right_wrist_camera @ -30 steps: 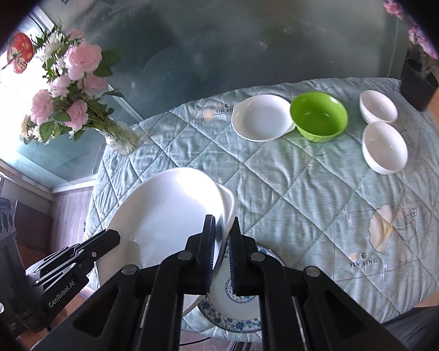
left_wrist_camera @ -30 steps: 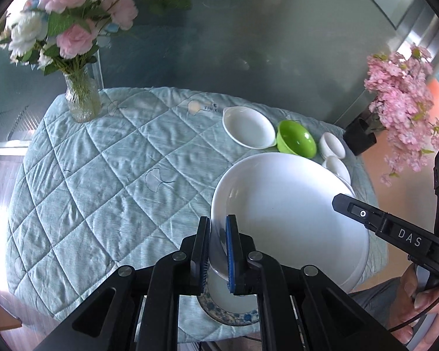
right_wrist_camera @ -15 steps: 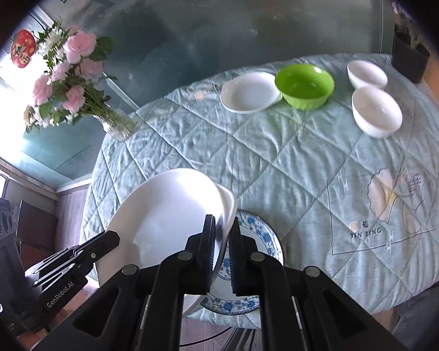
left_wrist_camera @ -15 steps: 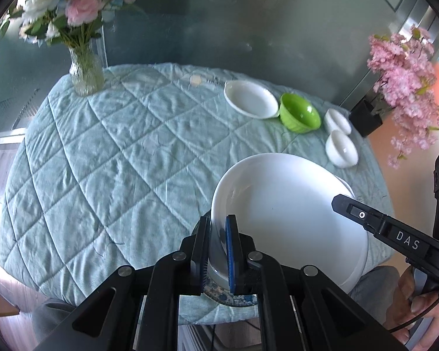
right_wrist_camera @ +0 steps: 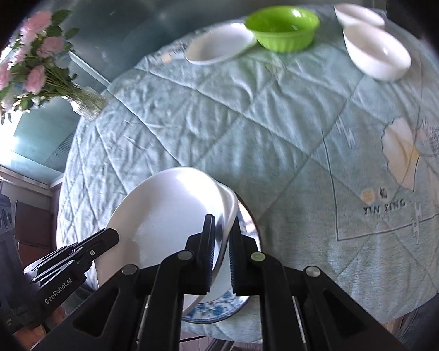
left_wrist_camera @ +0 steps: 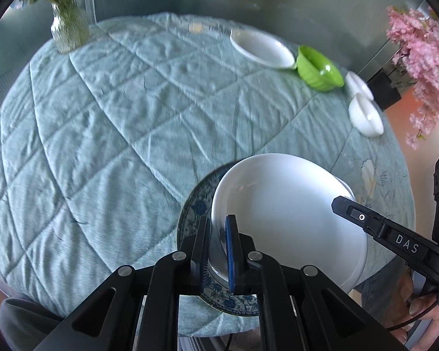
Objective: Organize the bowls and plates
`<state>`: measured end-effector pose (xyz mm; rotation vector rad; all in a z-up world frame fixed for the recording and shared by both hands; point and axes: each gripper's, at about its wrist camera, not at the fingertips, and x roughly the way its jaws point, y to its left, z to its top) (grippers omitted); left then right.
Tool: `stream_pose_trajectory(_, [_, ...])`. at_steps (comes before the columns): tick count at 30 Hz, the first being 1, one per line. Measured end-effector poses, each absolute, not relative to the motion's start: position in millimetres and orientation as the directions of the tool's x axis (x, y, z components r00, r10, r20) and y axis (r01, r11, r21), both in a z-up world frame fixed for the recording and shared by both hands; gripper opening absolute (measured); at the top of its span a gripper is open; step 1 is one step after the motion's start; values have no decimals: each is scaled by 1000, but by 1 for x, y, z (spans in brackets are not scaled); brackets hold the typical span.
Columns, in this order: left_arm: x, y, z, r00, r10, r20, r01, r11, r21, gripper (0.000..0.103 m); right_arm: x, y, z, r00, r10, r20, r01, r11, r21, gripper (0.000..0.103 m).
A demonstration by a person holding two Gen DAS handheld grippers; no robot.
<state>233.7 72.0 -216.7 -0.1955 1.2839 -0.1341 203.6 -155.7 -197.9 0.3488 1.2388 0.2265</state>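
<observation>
Left gripper (left_wrist_camera: 218, 235) and right gripper (right_wrist_camera: 221, 235) each pinch the white plate's (left_wrist_camera: 289, 213) rim, nearly closed.

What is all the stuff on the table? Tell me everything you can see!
large white plate: 1, white, held by opposite rims over the blue-patterned plate
blue-patterned plate: 1, blue and white, near table edge
small white plate: 1, white, far side
green bowl: 1, green, beside the small white plate
white bowls: 2, white, far right
vase of flowers: 1, pink and white, far left
pink blossoms: 1 bunch, dark pot, off table
quilted tablecloth: 1, pale blue
left gripper: black, shut on plate rim
right gripper: black, shut on plate rim
hand: 1, lower right
</observation>
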Motion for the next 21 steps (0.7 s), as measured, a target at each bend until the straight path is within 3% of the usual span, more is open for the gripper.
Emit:
stream_pose_trajectory(8, [240, 79, -247, 236, -207, -949, -30, 975, -220, 6, 205, -152, -229, 262, 350, -899, 33, 928, 371, 9])
stream_pose_trajectory(21, [239, 83, -249, 213, -221, -952, -45, 971, -235, 6, 201, -149, -238, 243, 354, -903, 35, 927, 373, 11])
